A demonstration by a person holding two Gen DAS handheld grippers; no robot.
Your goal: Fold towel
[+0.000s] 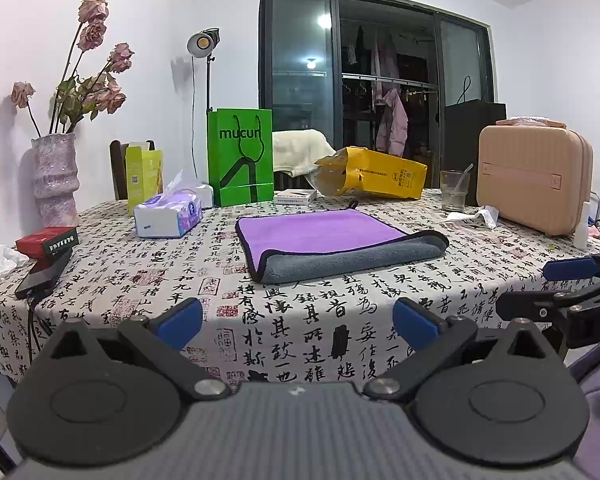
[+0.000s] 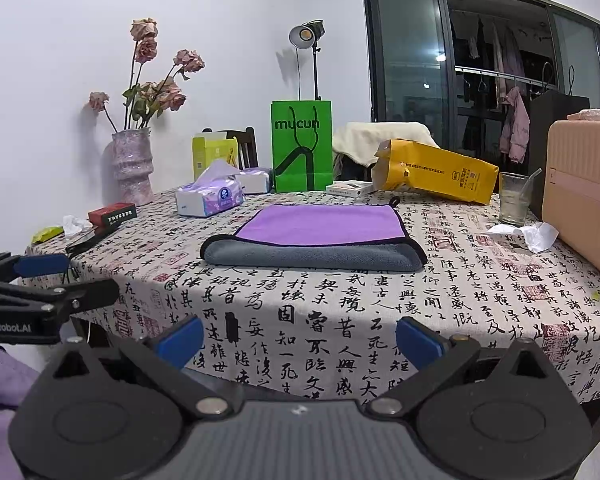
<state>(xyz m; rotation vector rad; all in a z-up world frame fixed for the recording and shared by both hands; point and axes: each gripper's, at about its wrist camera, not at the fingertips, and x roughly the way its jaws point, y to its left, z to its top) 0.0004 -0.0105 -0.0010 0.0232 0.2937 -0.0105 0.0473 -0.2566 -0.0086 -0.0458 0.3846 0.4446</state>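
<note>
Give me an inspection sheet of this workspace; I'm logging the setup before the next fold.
Surface: table under a calligraphy-print cloth.
Job's things: towel lies folded once, purple side up, grey fold toward the cameras.
Clutter: tissue pack, green bag, yellow bag, glass, pink case, vase.
Grippers: left claw and right claw open, holding nothing, short of the towel.
Cables: black cable hangs off the table's left edge.
Surroundings: studio lamp, dark window.

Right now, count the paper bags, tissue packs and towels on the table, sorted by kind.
Paper bags: 2, green mucun bag and yellow bag
Tissue packs: 2, front tissue pack and rear tissue pack
Towels: 1, purple and grey towel
Total: 5
</note>
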